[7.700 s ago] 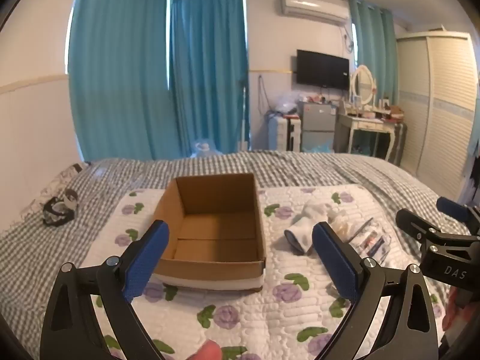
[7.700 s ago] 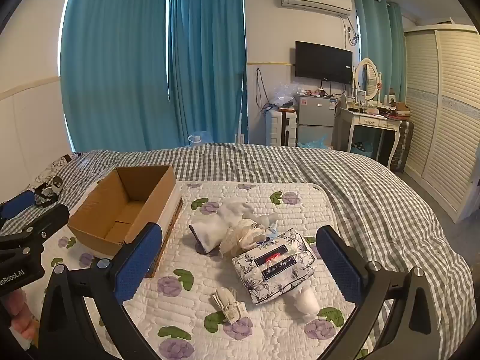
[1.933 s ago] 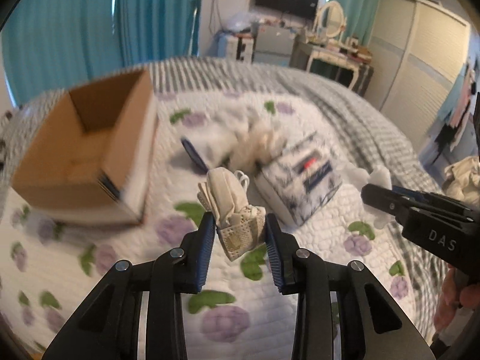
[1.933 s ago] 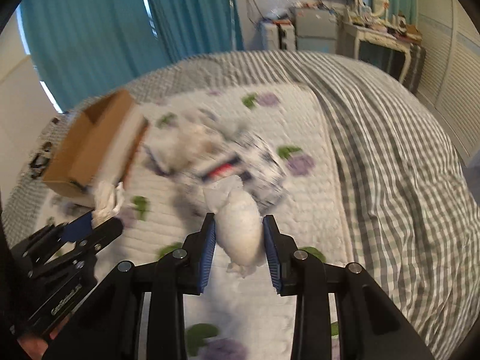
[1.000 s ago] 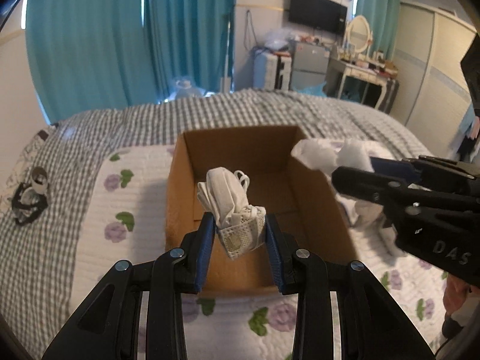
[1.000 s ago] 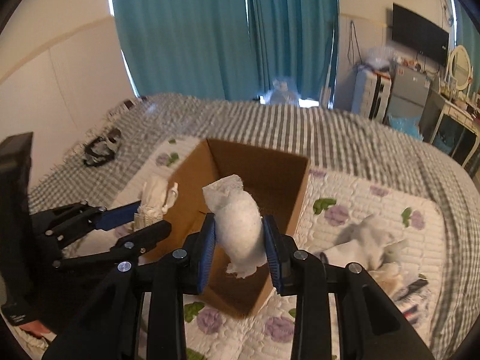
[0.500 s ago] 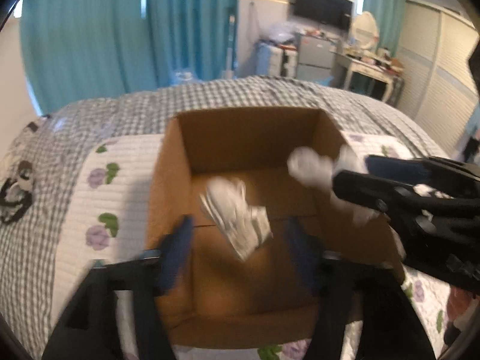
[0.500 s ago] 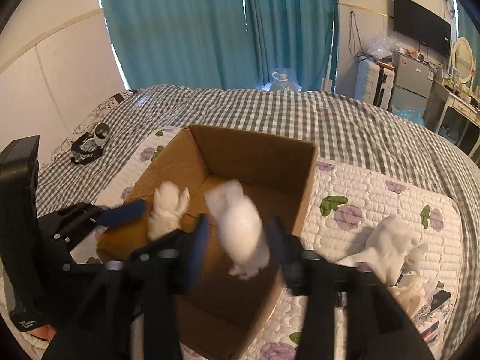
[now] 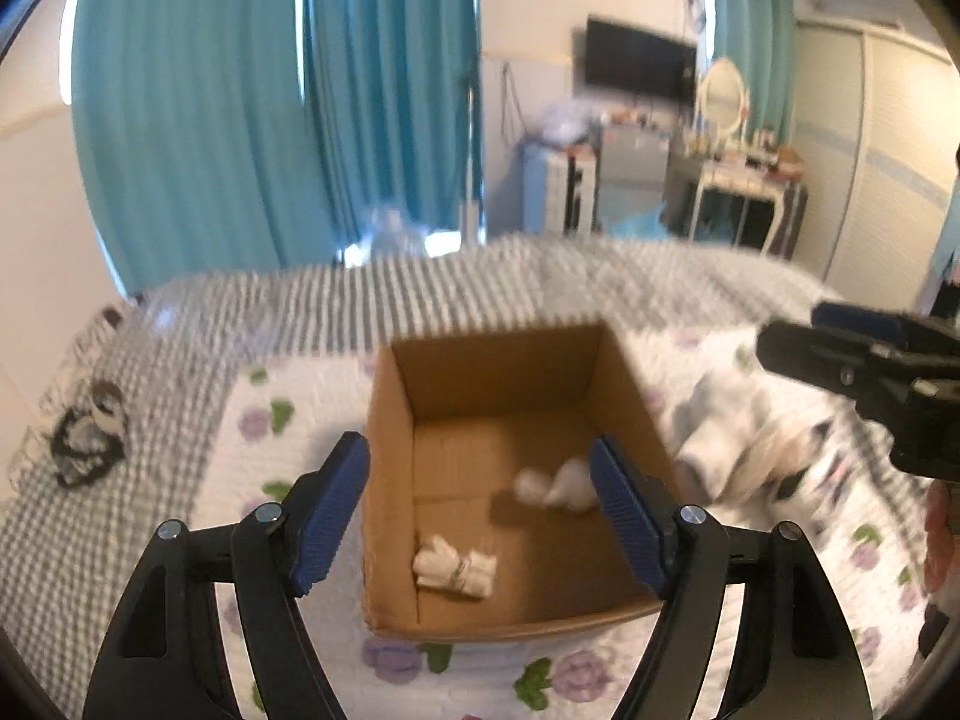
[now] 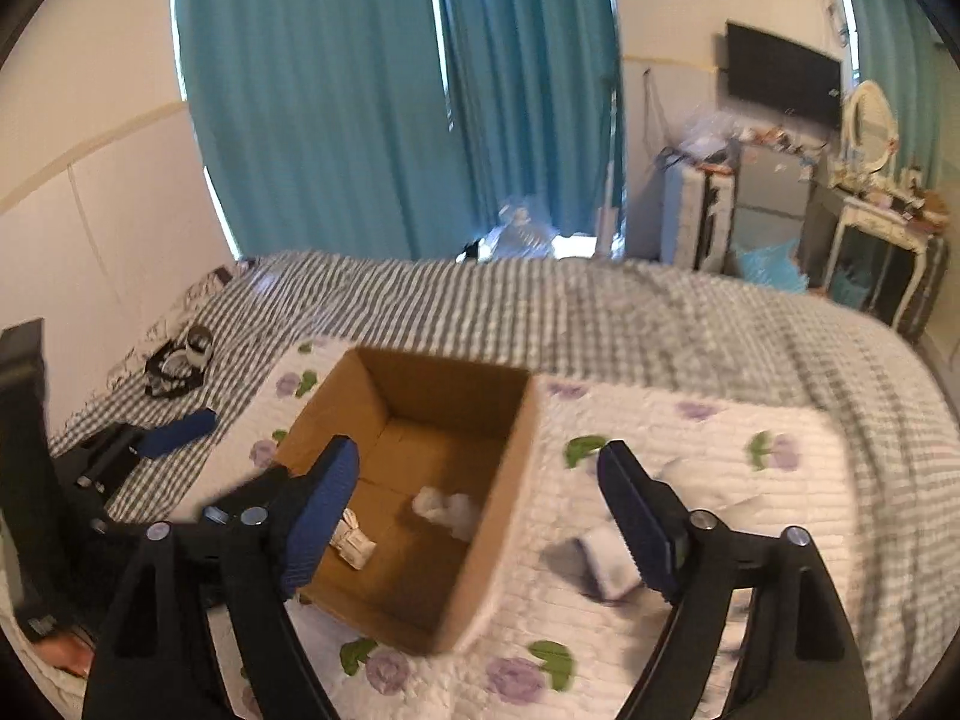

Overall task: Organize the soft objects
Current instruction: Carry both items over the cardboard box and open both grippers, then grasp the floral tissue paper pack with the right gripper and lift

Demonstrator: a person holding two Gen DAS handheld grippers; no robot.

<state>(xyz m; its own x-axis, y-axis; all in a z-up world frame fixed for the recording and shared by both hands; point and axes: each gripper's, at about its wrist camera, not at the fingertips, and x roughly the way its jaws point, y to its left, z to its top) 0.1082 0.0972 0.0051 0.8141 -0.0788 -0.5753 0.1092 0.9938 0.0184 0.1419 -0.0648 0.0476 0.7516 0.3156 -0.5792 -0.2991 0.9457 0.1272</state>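
An open cardboard box (image 9: 390, 420) (image 10: 510, 462) stands on the floral quilt. A folded white mask (image 9: 454, 565) (image 10: 351, 540) and a white sock (image 9: 558, 485) (image 10: 447, 507) lie on its floor. My left gripper (image 9: 480, 510) is open and empty above the box's near edge. My right gripper (image 10: 480, 516) is open and empty over the box's right wall. More white socks (image 9: 720, 426) (image 10: 606, 558) and a patterned tissue pack (image 9: 822, 468) lie on the quilt to the right of the box.
The floral quilt (image 10: 690, 450) lies on a grey checked bedspread (image 10: 600, 312). A dark strap bundle (image 9: 84, 438) (image 10: 177, 360) lies at the far left. Teal curtains, a dresser and a wardrobe stand beyond the bed.
Both grippers opened and dropped their loads. The mask and the sock fell onto the box floor. Both grippers have pulled up and back from the box.
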